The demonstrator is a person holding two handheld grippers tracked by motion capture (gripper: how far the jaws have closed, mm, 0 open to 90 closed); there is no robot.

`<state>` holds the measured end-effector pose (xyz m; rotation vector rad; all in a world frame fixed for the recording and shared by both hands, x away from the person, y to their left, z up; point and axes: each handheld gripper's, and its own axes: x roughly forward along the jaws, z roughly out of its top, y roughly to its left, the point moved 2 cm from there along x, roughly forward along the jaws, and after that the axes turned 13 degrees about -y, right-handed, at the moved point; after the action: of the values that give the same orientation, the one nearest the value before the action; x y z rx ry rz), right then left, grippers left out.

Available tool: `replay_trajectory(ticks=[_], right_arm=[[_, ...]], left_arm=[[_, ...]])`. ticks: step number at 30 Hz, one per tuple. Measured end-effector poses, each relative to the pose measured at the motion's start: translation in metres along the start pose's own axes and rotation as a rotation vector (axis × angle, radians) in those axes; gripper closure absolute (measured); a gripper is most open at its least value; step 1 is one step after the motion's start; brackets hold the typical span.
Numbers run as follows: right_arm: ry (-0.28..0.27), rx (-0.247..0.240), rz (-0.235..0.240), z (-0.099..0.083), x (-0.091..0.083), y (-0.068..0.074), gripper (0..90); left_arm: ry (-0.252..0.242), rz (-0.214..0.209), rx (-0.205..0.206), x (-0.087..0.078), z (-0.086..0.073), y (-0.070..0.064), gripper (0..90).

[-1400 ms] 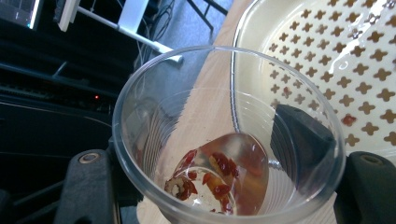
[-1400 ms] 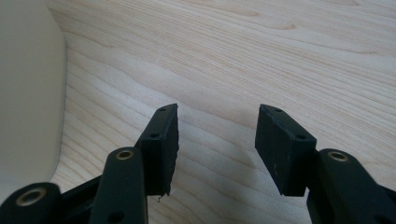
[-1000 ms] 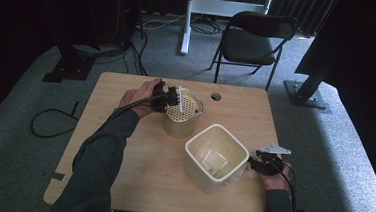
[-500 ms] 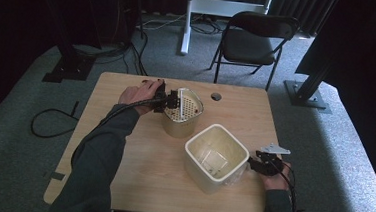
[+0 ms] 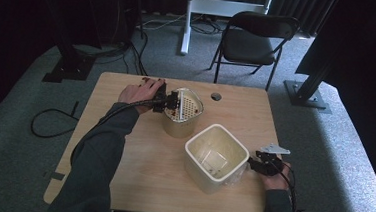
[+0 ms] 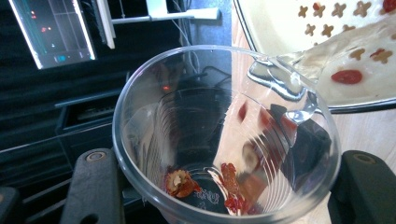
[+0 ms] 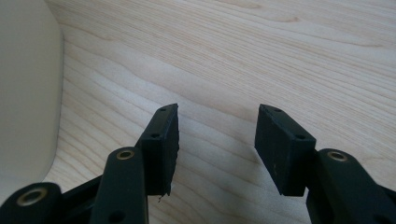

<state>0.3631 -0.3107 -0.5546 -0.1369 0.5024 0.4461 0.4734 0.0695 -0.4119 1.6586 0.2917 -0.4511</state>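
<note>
Your left gripper (image 5: 168, 103) clamps a clear plastic cup (image 6: 224, 135), tipped over the cream perforated strainer pot (image 5: 181, 116); probably pouring. A few red pieces (image 6: 229, 184) cling inside; tilt further. Your right gripper (image 7: 217, 149) rests slack, empty, beside the square cream tub (image 5: 216, 157).

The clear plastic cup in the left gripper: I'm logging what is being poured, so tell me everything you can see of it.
The clear plastic cup is thin, ribbed and see-through, clamped between the left gripper's two black jaws. It is tipped on its side, its rim against the perforated strainer that sits in the cream pot on the wooden table. A few red dried fruit pieces cling near its bottom; others already lie on the strainer.
</note>
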Motion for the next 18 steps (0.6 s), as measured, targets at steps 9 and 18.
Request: replay_trajectory(ticks=[9,18], right_arm=[[0.004,-0.003,0.001,-0.0006,0.0006,-0.0003,48.9],[0.008,0.0,0.004,-0.0011,0.0014,0.0,48.9]], left_arm=[[0.01,0.01,0.021,0.0014,-0.0021,-0.0037,37.6],[0.017,0.025,0.051,0.0018,-0.0024,-0.0053,37.6]])
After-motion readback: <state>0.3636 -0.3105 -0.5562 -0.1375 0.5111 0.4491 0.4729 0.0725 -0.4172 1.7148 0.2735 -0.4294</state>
